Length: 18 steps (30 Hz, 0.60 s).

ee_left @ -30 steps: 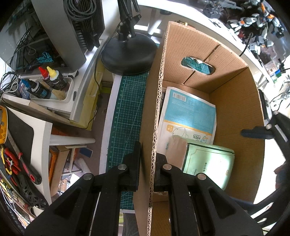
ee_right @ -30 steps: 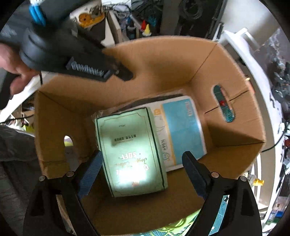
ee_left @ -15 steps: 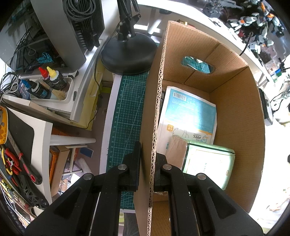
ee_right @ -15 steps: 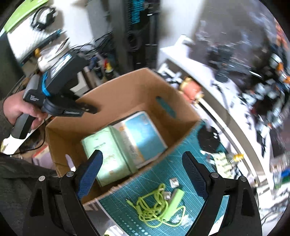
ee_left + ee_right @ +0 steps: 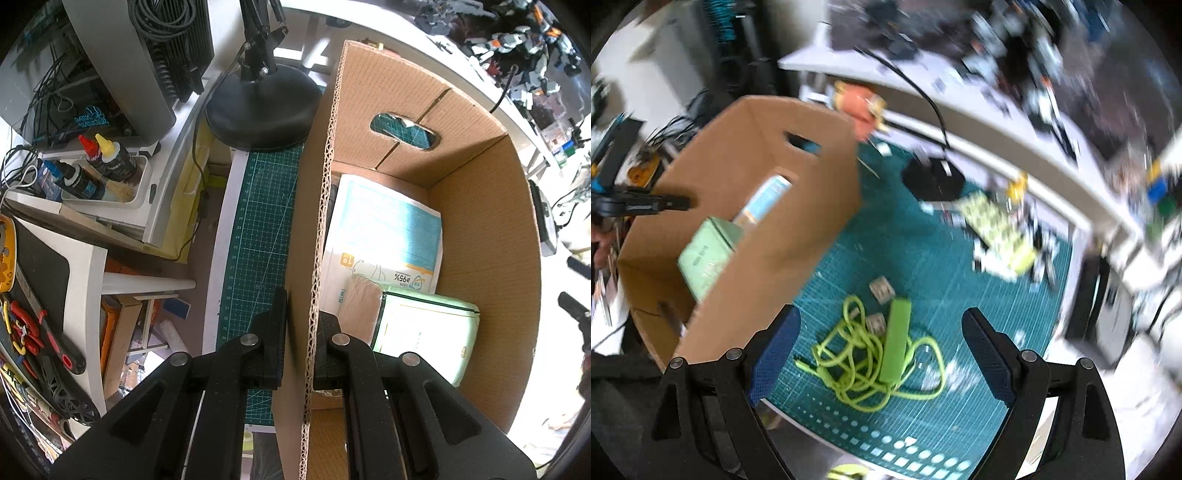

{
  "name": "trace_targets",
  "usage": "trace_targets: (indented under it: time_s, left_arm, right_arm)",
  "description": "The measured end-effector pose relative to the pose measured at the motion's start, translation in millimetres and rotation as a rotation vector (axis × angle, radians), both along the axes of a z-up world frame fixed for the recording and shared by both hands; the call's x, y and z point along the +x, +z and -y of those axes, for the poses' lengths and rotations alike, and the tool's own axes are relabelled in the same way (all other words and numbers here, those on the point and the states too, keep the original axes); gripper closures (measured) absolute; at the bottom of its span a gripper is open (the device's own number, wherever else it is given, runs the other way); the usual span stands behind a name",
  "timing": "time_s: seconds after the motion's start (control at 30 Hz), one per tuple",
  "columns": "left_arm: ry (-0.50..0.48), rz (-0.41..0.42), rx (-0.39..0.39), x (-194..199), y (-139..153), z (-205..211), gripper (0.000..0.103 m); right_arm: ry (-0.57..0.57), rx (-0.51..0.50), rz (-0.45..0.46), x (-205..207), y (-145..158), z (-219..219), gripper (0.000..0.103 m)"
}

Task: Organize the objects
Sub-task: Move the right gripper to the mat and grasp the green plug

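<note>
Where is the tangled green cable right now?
In the right wrist view, the green cable lies on the teal cutting mat, outside the cardboard box on its right, below the open right gripper.

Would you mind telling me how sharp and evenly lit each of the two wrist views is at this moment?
Left wrist view: sharp throughout, but glare washes out the pale green pack inside the cardboard box, and the right edge is blown out. Right wrist view: motion blur smears the shelf and desk clutter along the top and right; the green cable bundle on the cutting mat is only mildly soft.
</note>
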State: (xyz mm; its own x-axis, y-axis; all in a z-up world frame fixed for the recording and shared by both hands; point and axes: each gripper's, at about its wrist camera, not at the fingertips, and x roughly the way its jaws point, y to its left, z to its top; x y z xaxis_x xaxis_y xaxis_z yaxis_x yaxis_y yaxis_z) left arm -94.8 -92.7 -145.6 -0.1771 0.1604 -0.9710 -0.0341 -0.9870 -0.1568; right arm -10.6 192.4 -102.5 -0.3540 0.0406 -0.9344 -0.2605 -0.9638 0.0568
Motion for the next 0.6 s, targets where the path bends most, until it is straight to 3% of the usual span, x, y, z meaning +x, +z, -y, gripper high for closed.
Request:
trace_targets:
  time_s: [0.13, 0.2, 0.33, 0.4, 0.6]
  left_arm:
    - [0.0, -0.001, 0.001, -0.2, 0.2, -0.1, 0.095]
    - [-0.001, -0.001, 0.0, -0.3, 0.2, -0.2, 0.095]
    - [-0.001, 0.0, -0.001, 0.1, -0.5, 0.1, 0.095]
    - [-0.001, 0.001, -0.002, 1.0, -0.5, -0.2, 0.095]
    - [-0.001, 0.002, -0.002, 1.8, -0.9, 0.0, 0.095]
  right_arm:
    - [-0.093, -0.065, 0.01, 16.7, -24.4, -10.8, 0.018]
    - [-0.137, -0.11, 0.008, 22.2, -34.6, -16.6, 0.031]
    - [-0.207, -0.164, -0.008, 26.5, -50.4, -29.4, 0.04]
    - [-0.231, -0.178, -0.011, 25.9, -59.4, -34.8, 0.052]
    - [-0.261, -0.202, 0.009, 16.2, -85.6, -45.3, 0.056]
